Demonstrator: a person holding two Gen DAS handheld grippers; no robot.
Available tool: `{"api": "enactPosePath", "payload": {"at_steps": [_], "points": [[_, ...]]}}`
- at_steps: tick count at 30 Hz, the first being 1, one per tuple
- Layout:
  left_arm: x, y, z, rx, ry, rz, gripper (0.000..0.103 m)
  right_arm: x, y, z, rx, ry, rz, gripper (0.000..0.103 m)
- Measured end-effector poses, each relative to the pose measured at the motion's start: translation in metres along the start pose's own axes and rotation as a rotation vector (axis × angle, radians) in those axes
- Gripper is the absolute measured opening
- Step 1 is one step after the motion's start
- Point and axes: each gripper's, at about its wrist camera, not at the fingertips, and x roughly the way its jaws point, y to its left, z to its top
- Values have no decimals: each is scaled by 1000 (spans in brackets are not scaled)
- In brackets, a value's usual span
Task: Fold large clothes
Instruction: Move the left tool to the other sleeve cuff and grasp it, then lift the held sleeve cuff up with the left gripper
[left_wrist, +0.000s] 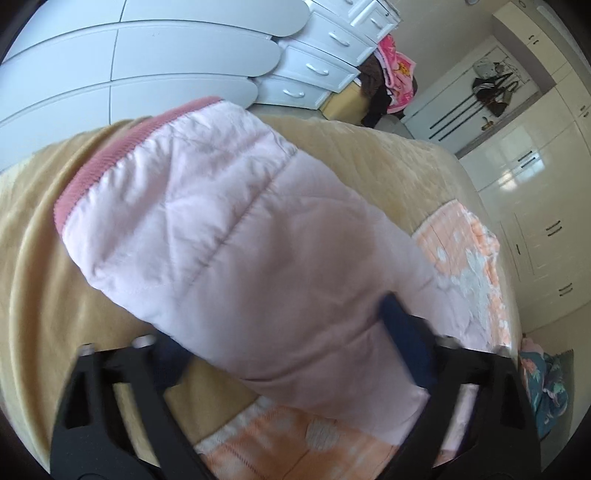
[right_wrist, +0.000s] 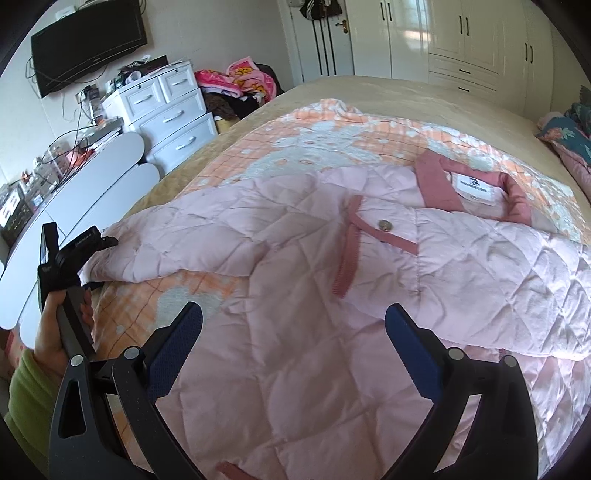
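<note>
A pale pink quilted jacket (right_wrist: 369, 258) lies spread on the bed (right_wrist: 388, 88) — folding barely begun. The left tongs (left_wrist: 295, 339) seemingly pinch its sleeve (left_wrist: 207, 229), though blur hides the contact. The right tongs (right_wrist: 295, 332) hover released over the body — only this view shows the collar (right_wrist: 476, 192).

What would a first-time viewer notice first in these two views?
A pale pink quilted jacket with a darker pink collar sprawls over the orange patterned blanket on the bed. The left gripper has the jacket's sleeve between its fingers; the right gripper hovers open above the hem.
</note>
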Motion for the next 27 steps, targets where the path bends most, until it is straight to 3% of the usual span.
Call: {"api": "enactPosePath", "payload": {"at_steps": [1,2,5,16,21,27], "points": [[-2,0,3,-2,-9,-8,38,-2,-4,-1,9,-2,1,99],[-7,-1,7,-3,-16,-28,30,-4,-8,-1,18,-4,4,99],[-24,-13,13,37,-57,-51,19,-11,-20,-3,43,-13,-3,99],[-126,-108,10,234,-220,-177,13,-51,-59,-7,145,-77,10,99],[-167,-155,-11,325,-277,-228,12,-72,-71,-11,168,-109,21,99],[-189,-205,-38,415,-296,-270,12,-98,-94,-16,210,-153,27,99]]}}
